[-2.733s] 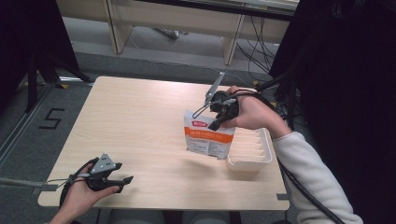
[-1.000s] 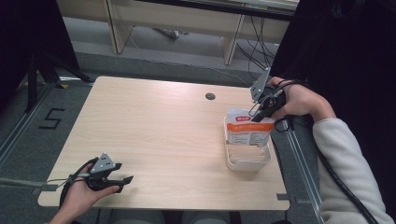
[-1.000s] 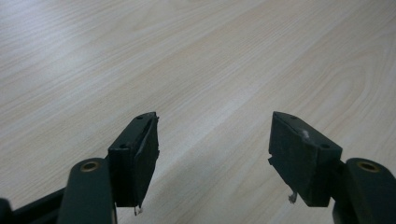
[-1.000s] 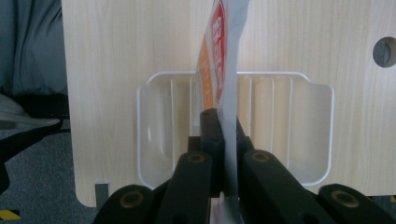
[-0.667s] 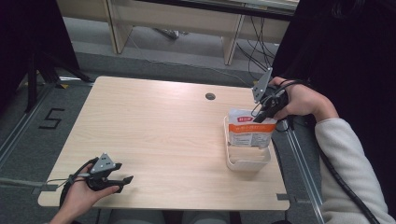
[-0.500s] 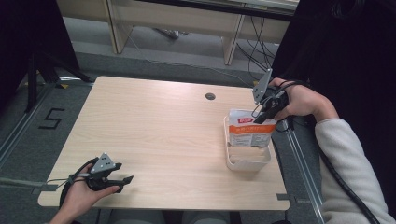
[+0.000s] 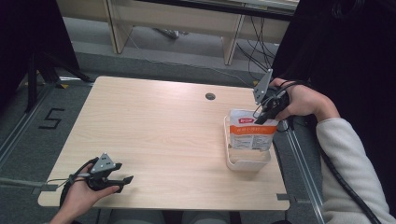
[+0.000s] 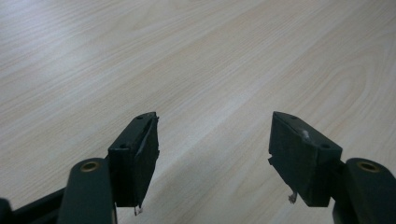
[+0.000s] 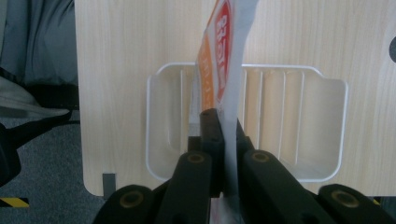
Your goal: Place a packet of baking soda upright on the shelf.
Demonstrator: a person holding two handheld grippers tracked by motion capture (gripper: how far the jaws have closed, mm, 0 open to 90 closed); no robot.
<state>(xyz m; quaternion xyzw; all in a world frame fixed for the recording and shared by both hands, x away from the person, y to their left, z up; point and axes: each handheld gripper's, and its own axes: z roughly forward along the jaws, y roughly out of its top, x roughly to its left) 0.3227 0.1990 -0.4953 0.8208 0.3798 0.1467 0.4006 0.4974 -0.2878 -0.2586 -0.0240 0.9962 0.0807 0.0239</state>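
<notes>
Table [image 7: 159, 130]: pale wood-grain laminate, rounded corners, small dark round hole [image 7: 210, 96] near the far edge.

Right claw [image 7: 262, 117]: clamped on the top edge of a flat plastic pouch [image 7: 251, 134], white with an orange lower panel and a red label. Pouch hangs upright with its lower part inside a white translucent plastic tray [image 7: 247, 164], a rounded rectangle with ribbed walls, near the table's right edge. Whether the pouch touches the tray floor cannot be told.

Right gripper view: pouch [image 9: 224, 60] seen edge-on, pinched between the two black jaws; tray [image 9: 322, 135] below, vertical ribs along its inner wall, otherwise bare inside.

Left claw [image 7: 122, 182]: resting at the near left corner of the table, well apart from the tray. Left gripper view: jaws spread wide, holding nothing, matte black pads [image 8: 140, 154] with frayed tape edges, only bare wood grain between them.
</notes>
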